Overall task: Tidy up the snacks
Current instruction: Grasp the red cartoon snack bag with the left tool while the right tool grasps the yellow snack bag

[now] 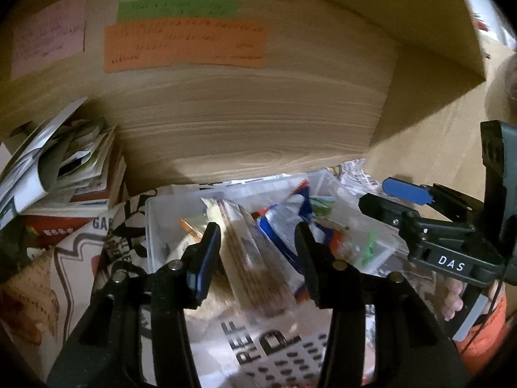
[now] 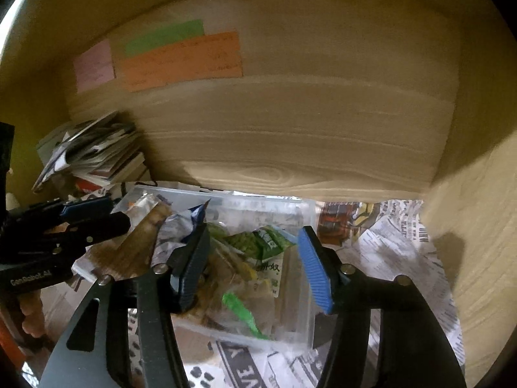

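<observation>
A clear plastic bin (image 1: 155,226) (image 2: 300,213) sits on newspaper inside a wooden shelf and holds several snack packets. My left gripper (image 1: 258,242) is open just above the bin, with a brown striped packet (image 1: 255,268) and a blue-and-white packet (image 1: 284,226) between its fingers, neither gripped. My right gripper (image 2: 255,252) is open over the bin's right part, above a green packet (image 2: 261,242) and a clear packet with green print (image 2: 242,310). The right gripper also shows at the right in the left wrist view (image 1: 387,197), the left gripper at the left in the right wrist view (image 2: 106,213).
The wooden back wall (image 2: 290,129) carries pink, green and orange notes (image 1: 184,45). A stack of books and papers (image 1: 64,168) (image 2: 97,155) stands left of the bin. Newspaper (image 2: 387,252) lines the shelf floor. A wooden side wall (image 2: 478,226) is at the right.
</observation>
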